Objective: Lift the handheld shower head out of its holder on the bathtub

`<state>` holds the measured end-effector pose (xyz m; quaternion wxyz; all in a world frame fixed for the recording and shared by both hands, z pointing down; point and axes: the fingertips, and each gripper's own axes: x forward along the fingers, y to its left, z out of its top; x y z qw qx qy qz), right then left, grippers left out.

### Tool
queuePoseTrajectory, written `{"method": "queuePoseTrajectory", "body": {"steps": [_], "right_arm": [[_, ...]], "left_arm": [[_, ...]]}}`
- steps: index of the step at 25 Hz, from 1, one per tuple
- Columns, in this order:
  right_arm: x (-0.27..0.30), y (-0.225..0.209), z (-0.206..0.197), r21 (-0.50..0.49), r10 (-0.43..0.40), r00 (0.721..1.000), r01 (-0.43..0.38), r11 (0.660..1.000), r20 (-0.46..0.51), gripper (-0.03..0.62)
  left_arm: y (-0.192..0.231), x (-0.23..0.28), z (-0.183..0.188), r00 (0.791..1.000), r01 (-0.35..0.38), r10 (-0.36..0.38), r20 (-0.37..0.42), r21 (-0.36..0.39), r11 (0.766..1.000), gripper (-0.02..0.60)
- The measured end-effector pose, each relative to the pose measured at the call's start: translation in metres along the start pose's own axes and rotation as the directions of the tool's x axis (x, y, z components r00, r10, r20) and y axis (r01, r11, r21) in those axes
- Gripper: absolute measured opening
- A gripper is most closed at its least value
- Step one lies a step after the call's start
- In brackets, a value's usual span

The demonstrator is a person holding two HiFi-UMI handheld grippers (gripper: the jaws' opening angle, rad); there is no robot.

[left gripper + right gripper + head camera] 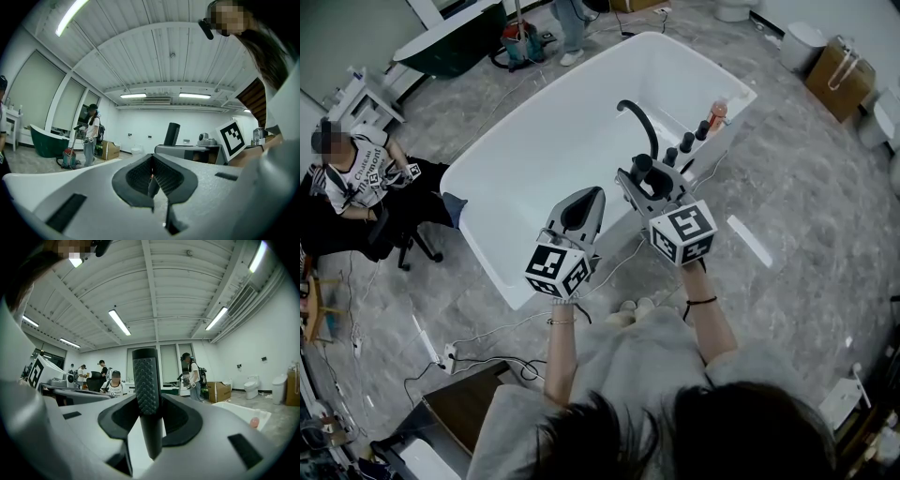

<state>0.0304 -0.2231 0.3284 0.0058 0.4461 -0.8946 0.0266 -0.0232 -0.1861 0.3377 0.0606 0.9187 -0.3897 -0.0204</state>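
**Right gripper's on the shower head, left one idle**

I've got the right gripper clamped on the handheld shower head. Its black, knobbly handle stands upright between the jaws, at the near rim of the white bathtub, right next to the curved black faucet and the row of black knobs. I honestly can't tell if it's clear of its holder. The left gripper sits just beside the right one with its jaws pressed together and nothing in them.
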Motion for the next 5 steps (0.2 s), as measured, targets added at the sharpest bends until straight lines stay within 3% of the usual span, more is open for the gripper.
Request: {"method": "queuePoseTrajectory", "body": {"steps": [5], "right_arm": [[-0.0005, 0.0002, -0.0004, -0.002, 0.0, 1.0, 0.0, 1.0, -0.002, 0.133]], "left_arm": [[-0.0012, 0.0007, 0.0, 1.0, 0.004, -0.004, -0.001, 0.0, 1.0, 0.005]]}}
